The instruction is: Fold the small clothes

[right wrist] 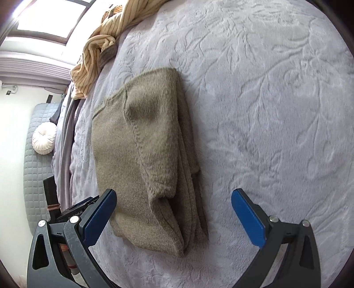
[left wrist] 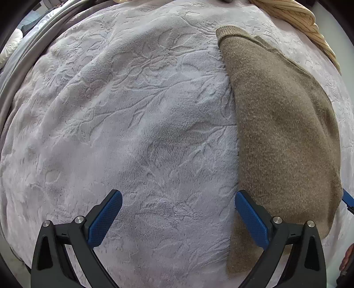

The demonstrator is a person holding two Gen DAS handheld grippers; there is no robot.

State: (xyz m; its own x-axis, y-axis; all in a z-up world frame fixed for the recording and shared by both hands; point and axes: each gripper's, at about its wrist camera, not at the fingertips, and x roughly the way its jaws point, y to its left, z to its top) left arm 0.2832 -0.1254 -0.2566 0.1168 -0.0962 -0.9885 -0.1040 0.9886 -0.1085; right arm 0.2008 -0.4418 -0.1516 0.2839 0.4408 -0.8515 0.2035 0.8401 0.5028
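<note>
A small olive-brown knit sweater (left wrist: 283,133) lies folded flat on the pale embossed blanket (left wrist: 132,110). In the left wrist view it fills the right side. My left gripper (left wrist: 178,212) is open and empty, low over the blanket, its right finger (left wrist: 250,217) at the sweater's left edge. In the right wrist view the folded sweater (right wrist: 146,155) shows stacked layers along its right side. My right gripper (right wrist: 173,212) is open and empty, hovering over the sweater's near end.
A cream striped garment (right wrist: 97,53) lies bunched at the blanket's far edge, also in the left wrist view (left wrist: 305,22). A grey quilted mattress (right wrist: 35,155) with a round white cushion (right wrist: 44,138) sits beyond the left edge. A window (right wrist: 50,17) is behind.
</note>
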